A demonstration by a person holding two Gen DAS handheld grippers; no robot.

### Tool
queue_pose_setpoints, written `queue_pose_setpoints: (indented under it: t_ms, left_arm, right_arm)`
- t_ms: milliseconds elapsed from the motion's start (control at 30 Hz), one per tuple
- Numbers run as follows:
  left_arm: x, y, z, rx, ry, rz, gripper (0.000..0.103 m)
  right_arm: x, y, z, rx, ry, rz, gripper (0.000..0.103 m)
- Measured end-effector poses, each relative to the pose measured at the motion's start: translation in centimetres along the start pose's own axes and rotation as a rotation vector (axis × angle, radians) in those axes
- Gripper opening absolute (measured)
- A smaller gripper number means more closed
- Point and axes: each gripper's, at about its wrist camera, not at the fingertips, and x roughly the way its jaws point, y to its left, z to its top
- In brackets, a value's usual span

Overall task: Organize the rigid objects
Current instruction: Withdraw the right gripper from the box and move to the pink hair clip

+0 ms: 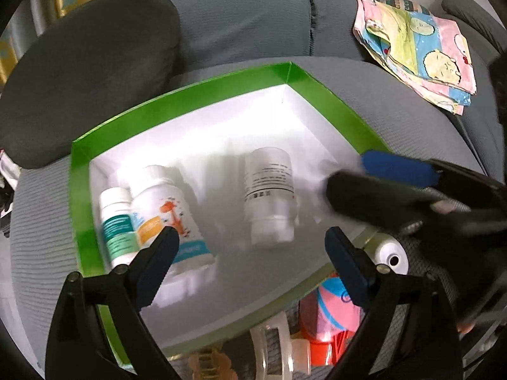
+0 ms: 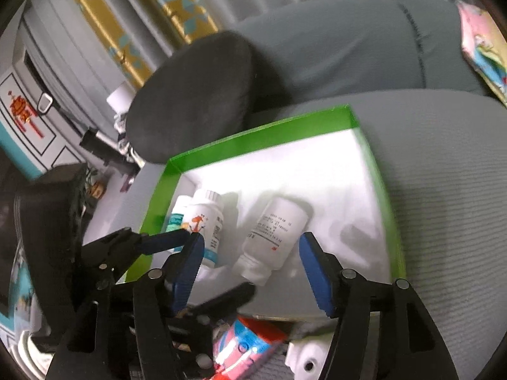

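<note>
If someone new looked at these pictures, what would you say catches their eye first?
The shallow green-walled cardboard tray with a bright white floor, resting on a grey seat cushion. Inside lie three white plastic bottles: two with colourful labels at the left wall, one plain-labelled mid-tray. Both grippers, left and right, hover open above them.

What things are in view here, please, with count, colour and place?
tray: 1, green rim, white inside, on grey seat
bottles: 3, white, in tray; teal-label one and orange-print one touching at left, plain one lying apart near middle
pink bottle: 1, pink with red cap, outside tray's near edge
white item: 1, beside pink bottle, kind unclear
cloth: 1, pink and blue, on seat behind tray
cushion: 1, dark grey, left of tray
left gripper: open, over tray
right gripper: open, over plain bottle
</note>
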Motion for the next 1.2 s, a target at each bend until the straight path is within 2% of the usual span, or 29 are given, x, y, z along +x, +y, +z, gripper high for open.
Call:
queue_pose_setpoints:
  t_ms: [133,267,333,667,833,1067,1200]
  left_arm:
    - [-2.0,0.1,-0.6,-0.013,-0.049,0.010,0.093]
    - [-3.9,0.0,-1.5,-0.021,-0.084,0.011,0.095]
    - [-4.9,0.0,-2.1,-0.028,-0.103,0.018,0.102]
    - [-9.0,0.9,-6.3,-0.109,-0.126,0.000,0.102]
    - [-10.3,1.4,-9.1,-0.155,-0.119,-0.013,0.102]
    - [-11.5,4.4,-13.0,-0.261,-0.115,0.048,0.102]
    - [-11.0,5.5,-15.1,-0.281,-0.083,0.104,0.102]
  right_arm:
    - [-3.1,-0.1,-0.9,-0.004,-0.068,-0.036,0.074]
    - [-5.3,0.1,-2.3,-0.021,-0.089,-0.080,0.077]
    - [-6.3,0.1,-3.0,-0.021,-0.098,-0.097,0.077]
    - [-9.8,0.2,-6.7,-0.019,-0.082,-0.150,0.077]
    - [-10.3,1.1,-8.9,-0.076,-0.048,-0.197,0.077]
    - [-9.8,2.8,-11.8,-0.125,0.019,-0.155,0.077]
    - [-8.3,3.8,-13.2,-0.113,0.077,-0.061,0.077]
